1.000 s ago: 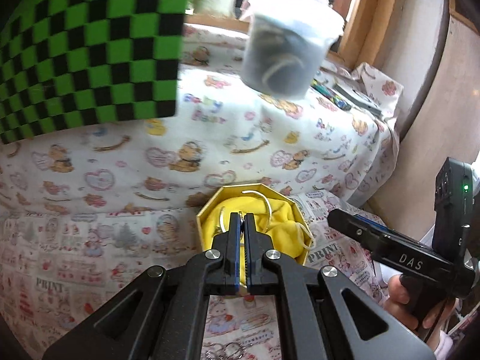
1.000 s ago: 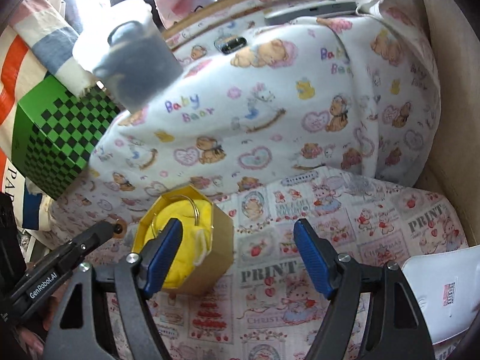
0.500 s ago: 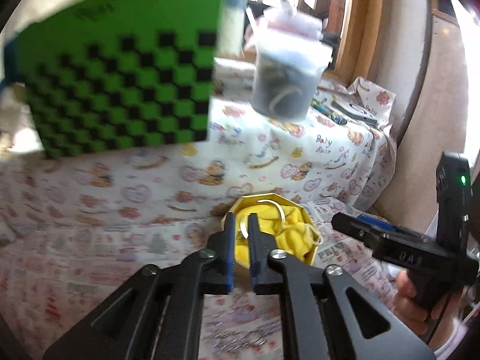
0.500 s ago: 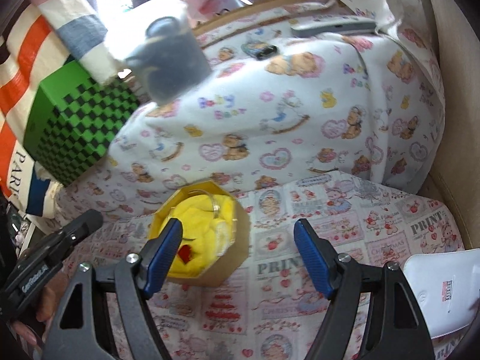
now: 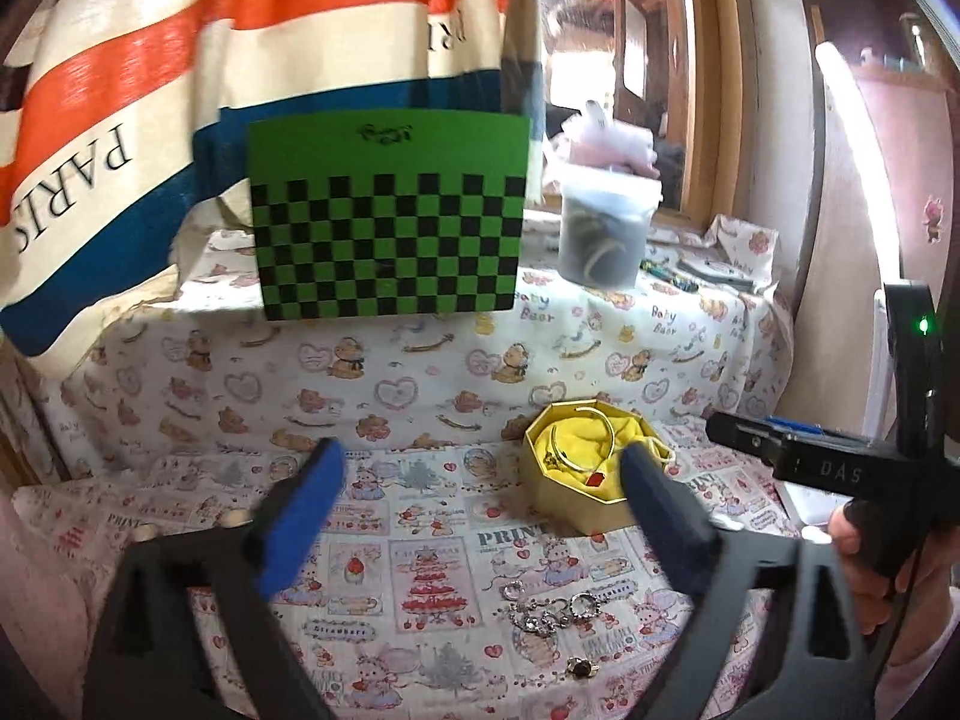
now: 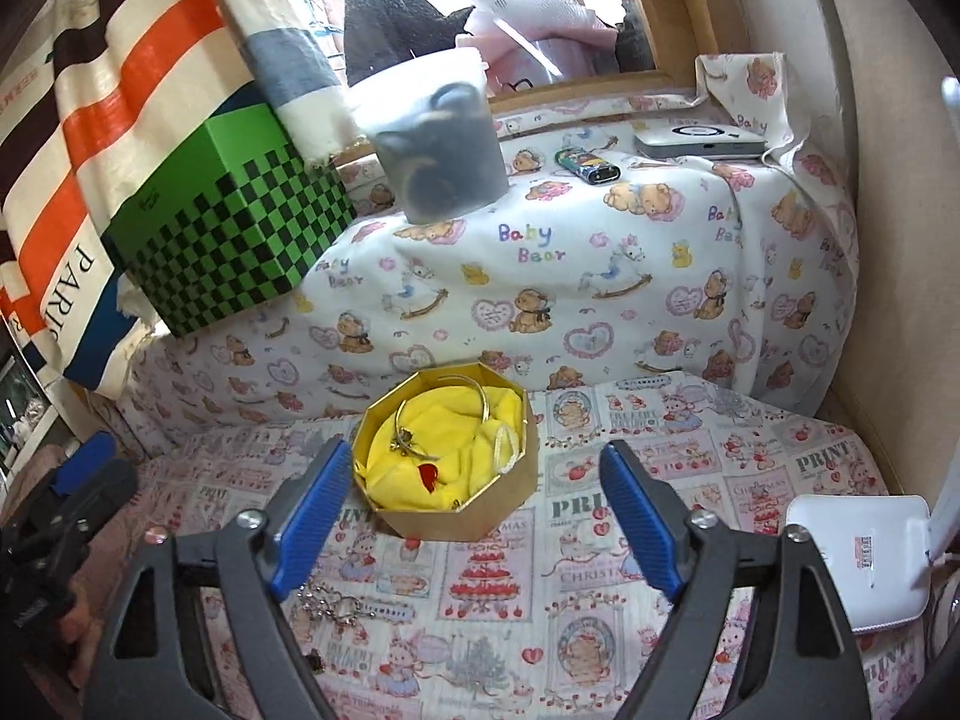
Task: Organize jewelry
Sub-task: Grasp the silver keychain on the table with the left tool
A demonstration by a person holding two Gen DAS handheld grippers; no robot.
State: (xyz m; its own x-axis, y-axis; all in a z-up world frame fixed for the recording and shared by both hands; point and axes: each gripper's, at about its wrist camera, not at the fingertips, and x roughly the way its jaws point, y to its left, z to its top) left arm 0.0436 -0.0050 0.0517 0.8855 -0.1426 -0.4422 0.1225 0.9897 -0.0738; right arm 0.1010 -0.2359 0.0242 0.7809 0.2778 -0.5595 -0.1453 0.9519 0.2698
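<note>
The left gripper (image 5: 480, 474) has its blue-padded fingers (image 5: 303, 510) spread wide and still opening, with nothing between them; they hang above the printed cloth (image 5: 420, 546), and their edges are blurred. The right gripper (image 6: 474, 501) also has its fingers (image 6: 639, 519) wide and opening, empty, the near wall of the gold octagonal box (image 6: 456, 516) showing just beyond the gap between them. That box sits on the patterned cloth and is lined with yellow fabric (image 6: 444, 450); a thin gold bangle (image 6: 444, 414) lies on the fabric, along with a small red item (image 6: 427, 474) that is too small to identify. In the left wrist view the same box (image 5: 576, 510) stands just beyond the right-hand finger. Nearer the camera, a loose cluster of silver rings (image 5: 552, 606) lies on the cloth, with one small dark-stoned piece (image 5: 581, 668) a little apart from it. The person's hand (image 5: 864, 564) holding the right gripper shows at the right edge. Behind, on a raised surface draped in a bear-print blanket (image 6: 600, 276), stand a green and black checkered box (image 6: 234, 228) and a translucent plastic tub (image 6: 438, 144) with dark contents, and beyond them a striped bag (image 5: 120, 120) hangs.
</note>
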